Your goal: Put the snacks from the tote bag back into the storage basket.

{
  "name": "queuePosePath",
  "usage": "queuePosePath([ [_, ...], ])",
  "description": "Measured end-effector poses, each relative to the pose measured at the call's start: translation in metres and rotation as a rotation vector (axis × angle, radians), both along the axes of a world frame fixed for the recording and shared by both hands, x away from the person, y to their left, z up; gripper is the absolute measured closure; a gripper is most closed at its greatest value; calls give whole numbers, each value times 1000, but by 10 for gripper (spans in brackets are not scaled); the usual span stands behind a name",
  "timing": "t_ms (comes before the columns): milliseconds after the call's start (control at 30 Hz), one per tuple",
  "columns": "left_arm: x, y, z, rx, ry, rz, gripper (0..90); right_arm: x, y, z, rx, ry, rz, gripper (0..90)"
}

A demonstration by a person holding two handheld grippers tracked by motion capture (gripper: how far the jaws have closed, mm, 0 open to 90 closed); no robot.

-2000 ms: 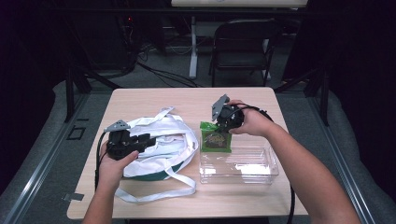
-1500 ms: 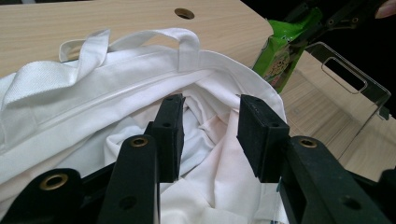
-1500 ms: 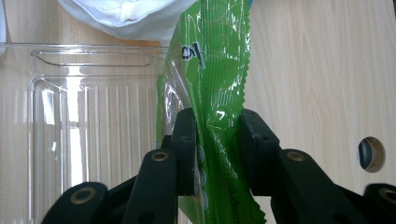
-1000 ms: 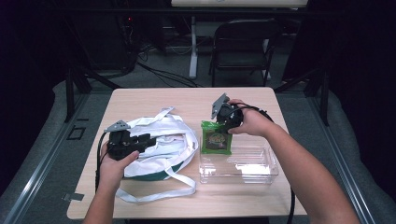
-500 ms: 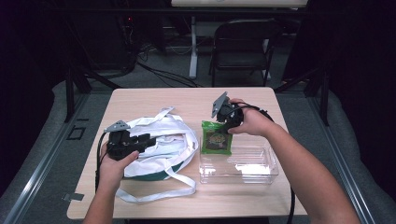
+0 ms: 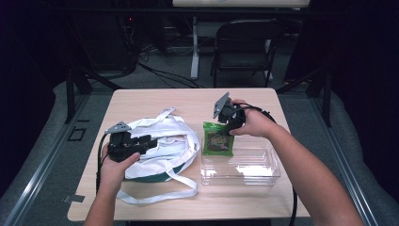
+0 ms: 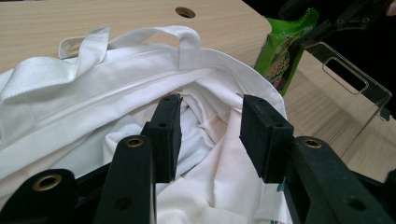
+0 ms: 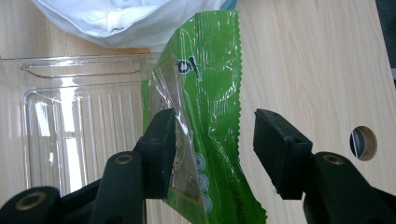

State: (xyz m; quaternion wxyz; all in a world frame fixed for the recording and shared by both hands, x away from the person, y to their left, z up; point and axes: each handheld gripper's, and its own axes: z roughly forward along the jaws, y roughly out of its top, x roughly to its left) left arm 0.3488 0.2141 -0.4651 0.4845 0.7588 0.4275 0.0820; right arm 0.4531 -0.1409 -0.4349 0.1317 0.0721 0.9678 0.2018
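At table centre, green snack packet (image 6: 218, 140) leans on the near-left rim of the clear plastic bin (image 6: 241, 167), at about 3 o'clock from the white tote bag (image 6: 162, 146). Right gripper (image 6: 229, 123) sits over the packet top; its jaws have just been opening, packet between them but the right pad clear — released, I judge. Left gripper (image 6: 143, 143) rests on the bag mouth, jaws part open, cloth loose between. Packet out of bag; not yet lying flat in the bin.

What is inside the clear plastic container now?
The green snack packet leans at the clear plastic container's far end; its lower end is hidden behind the jaws. The rest looks bare.
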Motion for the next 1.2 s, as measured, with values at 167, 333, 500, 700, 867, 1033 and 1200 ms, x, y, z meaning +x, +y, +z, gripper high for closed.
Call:
queuePosePath([
  [167, 0, 0, -1, 0, 4, 0, 582, -1, 0, 1, 5, -5, -1, 477],
  [333, 0, 0, -1, -3, -2, 4, 571, -2, 0, 3, 11, 1, -1, 465],
  [500, 0, 1, -1, -4, -4, 11, 539, -4, 0, 6, 24, 2, -3, 455],
  [700, 1, 1, -2, -6, 0, 15, 513, -7, 0, 12, 48, 4, -8, 432],
  [867, 1, 1, -2, -6, 0, 18, 507, -9, 0, 17, 75, 3, -16, 418],
  [1033, 1, 3, -2, -6, -4, 22, 507, -12, 1, 21, 105, 6, -28, 409],
  [1200, 1, 3, -2, -5, -1, 23, 502, -16, 5, 27, 105, -4, -23, 409],
])
